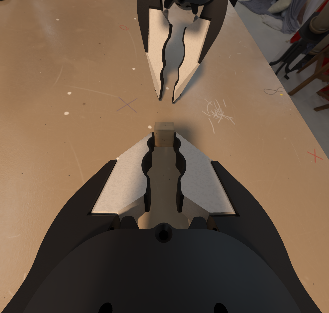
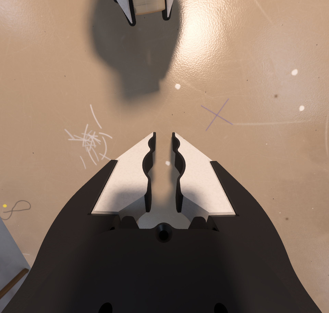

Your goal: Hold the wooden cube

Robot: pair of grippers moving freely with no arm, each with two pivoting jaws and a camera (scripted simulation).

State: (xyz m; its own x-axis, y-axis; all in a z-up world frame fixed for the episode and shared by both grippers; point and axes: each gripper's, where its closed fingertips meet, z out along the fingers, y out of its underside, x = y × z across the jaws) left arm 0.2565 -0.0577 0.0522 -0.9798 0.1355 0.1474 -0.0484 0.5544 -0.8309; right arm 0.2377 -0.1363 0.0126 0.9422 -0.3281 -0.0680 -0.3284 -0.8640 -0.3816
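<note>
The wooden cube (image 1: 163, 135) is a small pale block clamped between the fingertips of my left gripper (image 1: 163, 134), which is shut on it. In the right wrist view the cube (image 2: 148, 1) and the left gripper (image 2: 149, 21) show at the top edge, above their dark shadow on the table. My right gripper (image 2: 164, 132) is open with a narrow gap and empty. It faces the left gripper from the far side (image 1: 166, 100), a short way from the cube, its tips pointing at it.
The tan table (image 1: 71, 144) bears scratches, white specks and pen crosses. Its right edge (image 1: 284, 83) runs diagonally, with chairs (image 1: 311, 73) and piled fabric (image 1: 284, 7) beyond. A thin cord loop (image 2: 17, 208) lies near the table's edge.
</note>
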